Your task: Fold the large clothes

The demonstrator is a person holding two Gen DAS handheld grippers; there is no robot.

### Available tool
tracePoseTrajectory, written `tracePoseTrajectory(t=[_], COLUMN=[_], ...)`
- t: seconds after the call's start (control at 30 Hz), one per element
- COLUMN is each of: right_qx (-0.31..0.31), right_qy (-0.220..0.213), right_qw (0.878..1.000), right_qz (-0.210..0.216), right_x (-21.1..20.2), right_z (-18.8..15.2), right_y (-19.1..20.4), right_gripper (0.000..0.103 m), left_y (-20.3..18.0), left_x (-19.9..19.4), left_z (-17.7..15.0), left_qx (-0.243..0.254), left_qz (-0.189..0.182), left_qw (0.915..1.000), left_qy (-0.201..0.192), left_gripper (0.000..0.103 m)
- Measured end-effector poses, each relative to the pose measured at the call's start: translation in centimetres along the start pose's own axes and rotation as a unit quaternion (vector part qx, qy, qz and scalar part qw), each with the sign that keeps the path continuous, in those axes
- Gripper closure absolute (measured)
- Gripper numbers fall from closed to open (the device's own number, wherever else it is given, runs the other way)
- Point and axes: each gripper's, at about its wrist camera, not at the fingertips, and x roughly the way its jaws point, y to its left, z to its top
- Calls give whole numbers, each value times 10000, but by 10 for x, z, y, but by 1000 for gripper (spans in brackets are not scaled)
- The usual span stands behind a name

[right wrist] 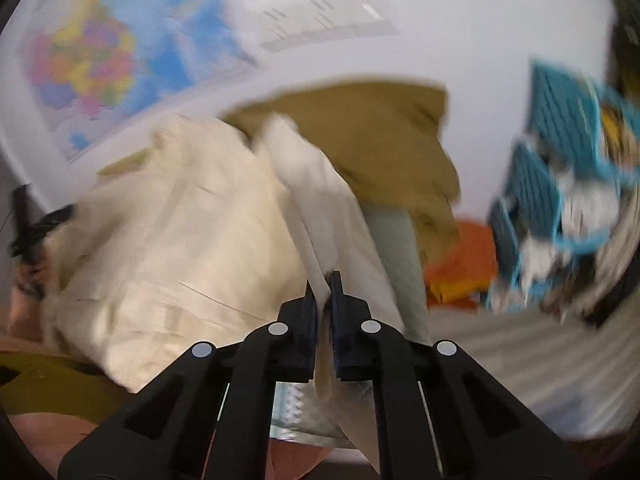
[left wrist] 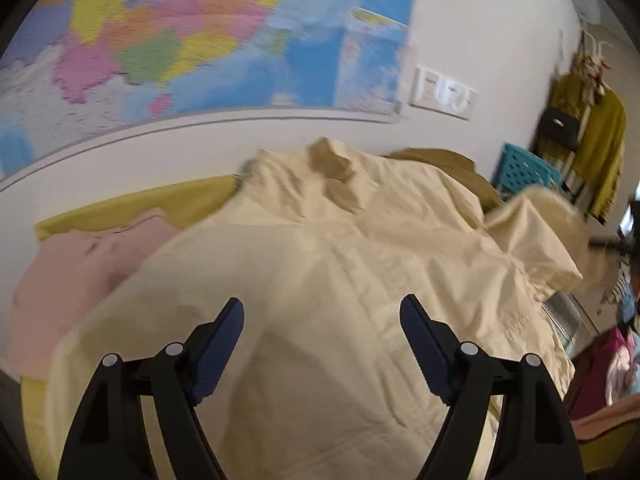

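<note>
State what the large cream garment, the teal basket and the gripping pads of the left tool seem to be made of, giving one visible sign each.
Large cream garment: probably a thin woven cloth, matte; it holds sharp creases and shows stitched seams.
Teal basket: seemingly rigid plastic; a regular grid of holes in flat walls.
Gripping pads of the open left tool: likely ribbed dark blue rubber or soft plastic, on smooth black plastic arms.

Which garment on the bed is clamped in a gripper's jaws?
The cream garment: the right gripper pinches its edge. The pink one and olive one lie untouched.
</note>
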Motion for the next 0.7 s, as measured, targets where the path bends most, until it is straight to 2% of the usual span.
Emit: tracePoseTrajectory(t=[0.07, 0.17, 0.2, 0.27, 0.3, 0.4, 0.53, 0.6, 0.63, 0.7], right_qx=[-340, -1057, -1347, -1701, -1935, -2241, -2175, -2021, -1806, -1413], right_qy=[4, 272, 424, 571, 648, 748, 1071, 1291, 1405, 1551], right_qw=[9990, 9915, 9853, 9765, 9692, 9555, 9433, 9399, 9427, 9444], right_qz=[273, 709, 966, 1198, 1377, 1765, 2269, 2429, 2429, 2533], right_x=[-15, -23, -20, -11, 0, 34, 96, 135, 155, 181], right_z=[16, 44, 53, 62, 68, 78, 86, 88, 90, 95], right_y=[26, 87, 118, 158, 186, 234, 277, 292, 294, 292], right_gripper=[97, 97, 97, 97, 97, 96, 94, 82, 76, 43], left_y=[-6, -7, -7, -5, -5, -2, 7, 13, 15, 19], left_x=[4, 6, 6, 7, 7, 6, -4, -10, -12, -13], left_z=[0, 1, 1, 1, 1, 0, -5, -8, -10, -12], left_qx=[90, 75, 47, 2, -13, -78, -231, -269, -292, -326], left_qz=[-153, -381, -475, -598, -650, -785, -966, -1074, -1070, -1025], left_qw=[9998, 9992, 9989, 9982, 9979, 9968, 9948, 9934, 9933, 9937], left_qy=[21, 10, -2, -38, -51, -108, -228, -304, -324, -301], left_gripper=[25, 25, 25, 25, 25, 25, 24, 19, 19, 18])
